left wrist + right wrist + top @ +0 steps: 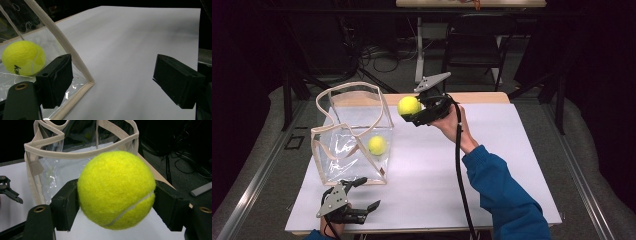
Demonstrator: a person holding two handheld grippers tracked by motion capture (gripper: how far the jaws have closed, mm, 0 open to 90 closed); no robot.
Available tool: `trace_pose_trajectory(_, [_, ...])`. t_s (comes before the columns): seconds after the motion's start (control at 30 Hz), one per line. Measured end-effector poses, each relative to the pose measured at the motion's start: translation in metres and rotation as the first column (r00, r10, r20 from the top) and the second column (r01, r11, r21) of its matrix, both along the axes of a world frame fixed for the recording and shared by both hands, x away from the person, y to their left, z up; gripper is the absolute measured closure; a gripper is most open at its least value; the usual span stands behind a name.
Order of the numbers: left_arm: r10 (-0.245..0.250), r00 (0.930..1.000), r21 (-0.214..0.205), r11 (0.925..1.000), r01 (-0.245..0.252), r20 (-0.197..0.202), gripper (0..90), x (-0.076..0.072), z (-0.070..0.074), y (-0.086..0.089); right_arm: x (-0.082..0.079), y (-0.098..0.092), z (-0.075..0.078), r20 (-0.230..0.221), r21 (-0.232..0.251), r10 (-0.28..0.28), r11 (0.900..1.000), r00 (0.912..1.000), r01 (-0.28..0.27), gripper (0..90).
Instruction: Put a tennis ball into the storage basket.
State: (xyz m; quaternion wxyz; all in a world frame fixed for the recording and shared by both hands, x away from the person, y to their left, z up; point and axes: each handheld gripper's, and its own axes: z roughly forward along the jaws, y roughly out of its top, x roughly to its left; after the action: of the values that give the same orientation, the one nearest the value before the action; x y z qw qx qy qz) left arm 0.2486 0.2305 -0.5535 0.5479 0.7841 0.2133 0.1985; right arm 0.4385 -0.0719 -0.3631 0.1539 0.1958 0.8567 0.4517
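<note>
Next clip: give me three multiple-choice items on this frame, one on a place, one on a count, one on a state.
1. Where is the ball that is not held?
A. inside the clear bag
B. on the floor
C. on the chair

2. How many tennis balls show?
A. one
B. two
C. four

3. How do the left gripper's jaws stand?
A. shut on a ball
B. shut on the bag
C. open

A: the free ball lies inside the clear bag.
B: the right gripper clamps a second, the held ball.
C: the left gripper shows table between its jaws.
</note>
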Motion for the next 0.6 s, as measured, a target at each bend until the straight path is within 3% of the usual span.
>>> trace_pose_trajectory(0.6, [0.001, 1.0000, -0.004, 1.0000, -0.001, 0.000, 15.8, 0.001, 0.000, 0.001, 0.007, 0.014, 0.005, 0.003, 0.002, 0.011, 0.9999, 0.9999, -0.011, 26.2])
